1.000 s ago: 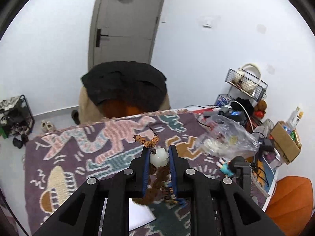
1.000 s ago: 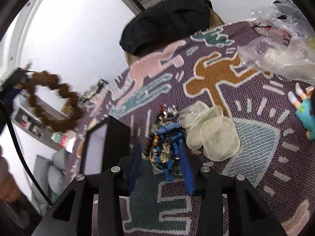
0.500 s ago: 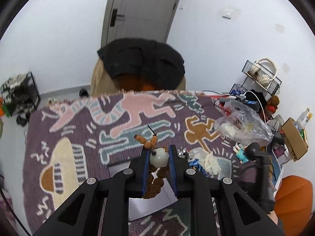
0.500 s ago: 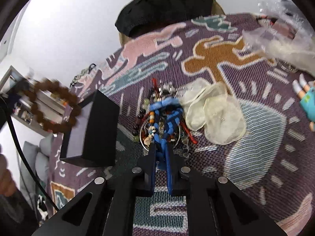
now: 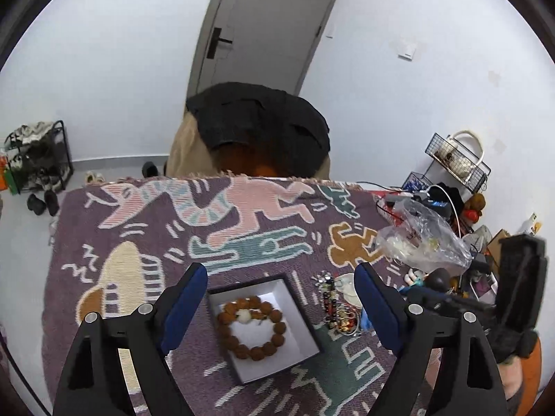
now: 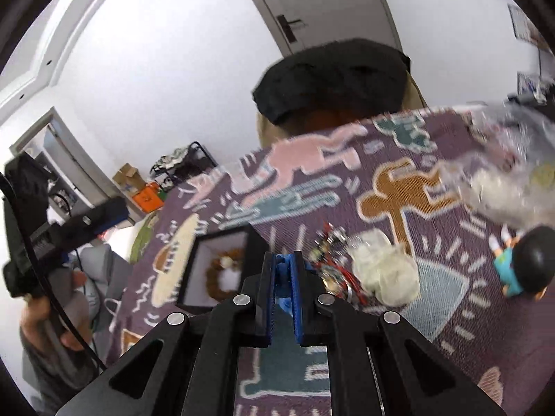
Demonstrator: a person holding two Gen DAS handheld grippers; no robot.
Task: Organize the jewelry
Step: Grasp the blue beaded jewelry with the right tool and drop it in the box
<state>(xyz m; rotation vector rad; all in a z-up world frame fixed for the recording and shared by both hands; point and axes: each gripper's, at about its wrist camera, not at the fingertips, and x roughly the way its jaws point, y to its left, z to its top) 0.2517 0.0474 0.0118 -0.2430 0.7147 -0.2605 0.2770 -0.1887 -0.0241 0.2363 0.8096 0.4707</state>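
A brown bead bracelet (image 5: 250, 326) with one white bead lies inside an open black box (image 5: 314, 332) with a white lining. My left gripper (image 5: 277, 282) is open and empty above the box. A pile of mixed jewelry (image 5: 334, 306) lies to the right of the box. My right gripper (image 6: 285, 264) is shut on a blue bracelet (image 6: 282, 282), lifted above the pile (image 6: 329, 260). The box (image 6: 258, 246) and the brown bracelet (image 6: 222, 272) also show in the right wrist view.
A patterned purple cloth (image 5: 145, 242) covers the table. A clear plastic bag (image 5: 421, 239) and a small doll (image 6: 523, 265) sit at the right. Translucent pouches (image 6: 383, 268) lie next to the pile. A chair with a dark jacket (image 5: 260, 124) stands behind the table.
My left gripper opened and let the brown bracelet drop into the box. My right gripper closed on the blue bracelet and lifted it from the pile.
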